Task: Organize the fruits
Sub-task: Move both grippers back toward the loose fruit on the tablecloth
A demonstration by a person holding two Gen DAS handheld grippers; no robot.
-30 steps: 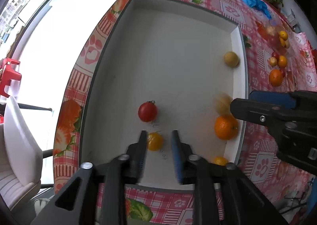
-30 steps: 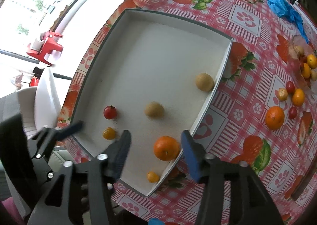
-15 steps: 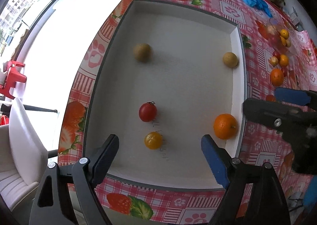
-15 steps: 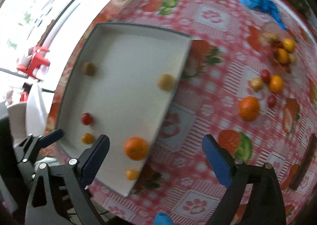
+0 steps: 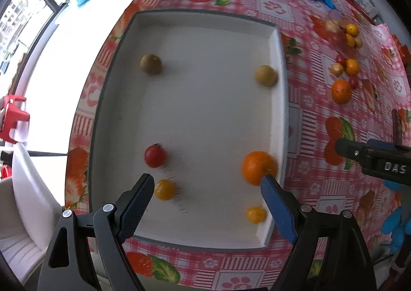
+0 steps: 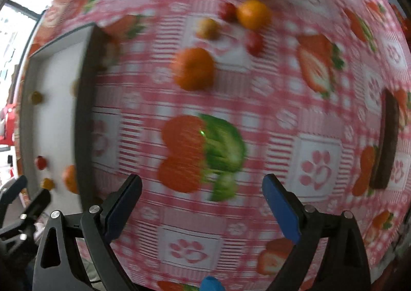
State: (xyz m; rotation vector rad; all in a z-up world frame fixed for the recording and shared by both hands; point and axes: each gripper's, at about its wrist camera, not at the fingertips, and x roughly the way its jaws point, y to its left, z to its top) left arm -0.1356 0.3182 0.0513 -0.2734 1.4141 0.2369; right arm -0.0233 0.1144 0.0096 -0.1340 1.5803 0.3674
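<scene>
In my left hand, the left gripper (image 5: 206, 185) hangs wide and empty over the near end of the white tray (image 5: 278, 101). Going left to right, the tray holds a brown round fruit (image 5: 151, 64), a red tomato (image 5: 154, 155), a yellow tomato (image 5: 165, 189) just beside my left finger, a second brown fruit (image 5: 266, 75), an orange (image 5: 259, 167) against the right wall, and a small yellow fruit (image 5: 255, 214). Past that wall, loose fruit waits on the checked tablecloth (image 6: 318, 162). My right gripper (image 6: 203, 189) is spread wide, holding nothing, aimed toward the loose orange (image 6: 195, 69); the view is blurred. I judge it firm and round, apt to roll, so I'd pinch it across its middle; the small tomatoes would bruise, so squeeze lightly.
</scene>
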